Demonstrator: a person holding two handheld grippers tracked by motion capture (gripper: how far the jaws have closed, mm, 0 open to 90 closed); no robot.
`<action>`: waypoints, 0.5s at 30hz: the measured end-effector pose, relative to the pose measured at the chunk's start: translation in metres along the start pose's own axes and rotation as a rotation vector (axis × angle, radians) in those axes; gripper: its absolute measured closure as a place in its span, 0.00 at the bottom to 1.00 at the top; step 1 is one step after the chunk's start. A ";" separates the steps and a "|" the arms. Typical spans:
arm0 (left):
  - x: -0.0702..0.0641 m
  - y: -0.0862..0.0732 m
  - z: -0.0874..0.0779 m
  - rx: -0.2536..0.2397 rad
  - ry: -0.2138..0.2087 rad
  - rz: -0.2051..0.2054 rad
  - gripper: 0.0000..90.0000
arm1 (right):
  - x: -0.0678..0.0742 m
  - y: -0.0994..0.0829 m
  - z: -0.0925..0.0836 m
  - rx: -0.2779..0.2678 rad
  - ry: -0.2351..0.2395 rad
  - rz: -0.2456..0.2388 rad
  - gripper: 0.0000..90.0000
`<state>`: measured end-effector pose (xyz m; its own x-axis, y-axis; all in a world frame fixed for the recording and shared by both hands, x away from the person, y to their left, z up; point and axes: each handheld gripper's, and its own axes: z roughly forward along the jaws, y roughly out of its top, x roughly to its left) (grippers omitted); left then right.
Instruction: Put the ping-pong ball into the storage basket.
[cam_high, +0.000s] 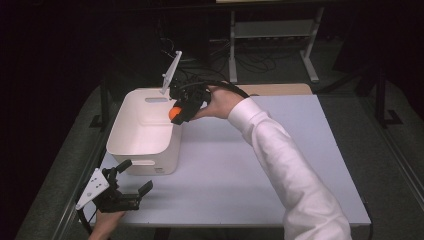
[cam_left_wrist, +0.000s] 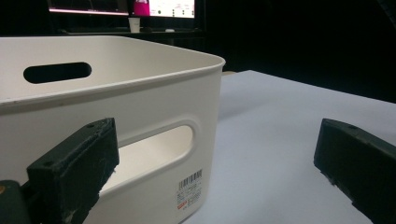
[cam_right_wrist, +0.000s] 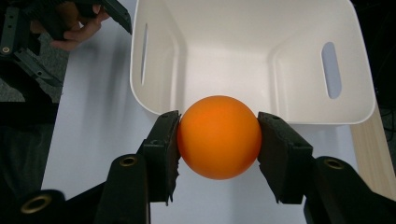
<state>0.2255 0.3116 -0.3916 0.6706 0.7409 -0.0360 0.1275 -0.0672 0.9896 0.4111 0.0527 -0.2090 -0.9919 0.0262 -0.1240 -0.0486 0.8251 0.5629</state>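
A white bin (cam_high: 145, 131) sits on the left half of the pale table (cam_high: 240, 170), upright, rounded corners, a slot handle cut into each end wall, and in the right gripper view its interior (cam_right_wrist: 243, 60) shows bare white floor with nothing lying in it. On the near end wall, in the left gripper view, there's a barcode sticker (cam_left_wrist: 190, 189) low beside the handle slot. Over to the right gripper (cam_high: 181, 111), reaching in at the bin's far right corner on a white-sleeved arm (cam_high: 285, 160): it's clamped on an orange ball (cam_right_wrist: 219, 136), one black jaw pressing each side of it, and the ball is held in the air right at the bin's rim, partly over the rim and partly over the table outside. From above, the ball (cam_high: 174, 113) shows as an orange spot just at the bin's right wall. The left gripper (cam_high: 136, 176) rests low at the table's near left corner, jaws spread wide and holding nothing, one jaw just beside the bin's near wall, the other out over bare table.
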 end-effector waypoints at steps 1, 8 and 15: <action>-0.001 0.000 0.000 0.001 0.001 -0.018 0.00 | 0.000 0.001 0.002 -0.001 0.006 0.003 0.55; -0.001 0.000 0.000 0.002 0.001 -0.016 0.00 | 0.001 0.007 0.010 0.003 0.021 -0.006 0.55; -0.001 0.000 0.000 0.004 0.001 -0.017 0.00 | 0.000 0.011 0.017 -0.002 0.031 -0.015 0.55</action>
<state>0.2244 0.3111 -0.3918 0.6675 0.7427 -0.0531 0.1423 -0.0572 0.9882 0.4125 0.0710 -0.2166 -0.9943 -0.0038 -0.1066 -0.0634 0.8244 0.5624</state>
